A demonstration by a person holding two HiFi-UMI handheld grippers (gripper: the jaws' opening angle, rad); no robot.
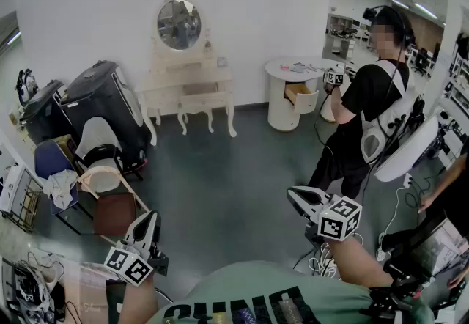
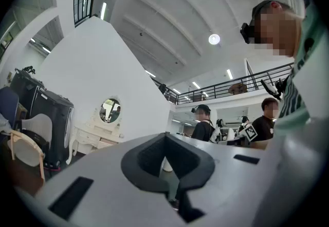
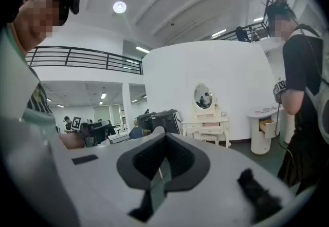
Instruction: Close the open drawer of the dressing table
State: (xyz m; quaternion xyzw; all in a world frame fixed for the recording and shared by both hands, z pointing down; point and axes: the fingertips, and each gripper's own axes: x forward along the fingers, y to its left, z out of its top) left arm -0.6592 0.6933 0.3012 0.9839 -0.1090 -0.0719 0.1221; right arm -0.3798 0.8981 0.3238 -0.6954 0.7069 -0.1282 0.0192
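both my tools are empty. the left gripper [image 1: 149,218] has its dark pads pressed together on nothing, and the right gripper [image 1: 292,195] is just as tightly closed on nothing. i carry them low in front of my green shirt, well apart from each other.

the white wooden dressing table [image 1: 187,84] stands well away across the room, backed against the white wall [image 1: 95,7]. its long side runs along that wall and its front faces out toward me. the oval mirror [image 1: 178,23] stands upright on top. its middle drawer [image 1: 196,88] shows as a pinkish-brown band under the tabletop; from here i cannot tell how far out it is. a small white stool [image 1: 205,104] sits tucked at the front.

the floor [image 1: 220,176] is dark grey-green and bare between me and the table. black suitcases [image 1: 102,99] and chairs crowd the left. to the right a round white cabinet [image 1: 282,113] has a wood-lined drawer [image 1: 300,93] hanging open, and a person in a black t-shirt [image 1: 374,102] stands beside it. the gripper views show ceiling lights and a black-railed gallery overhead.
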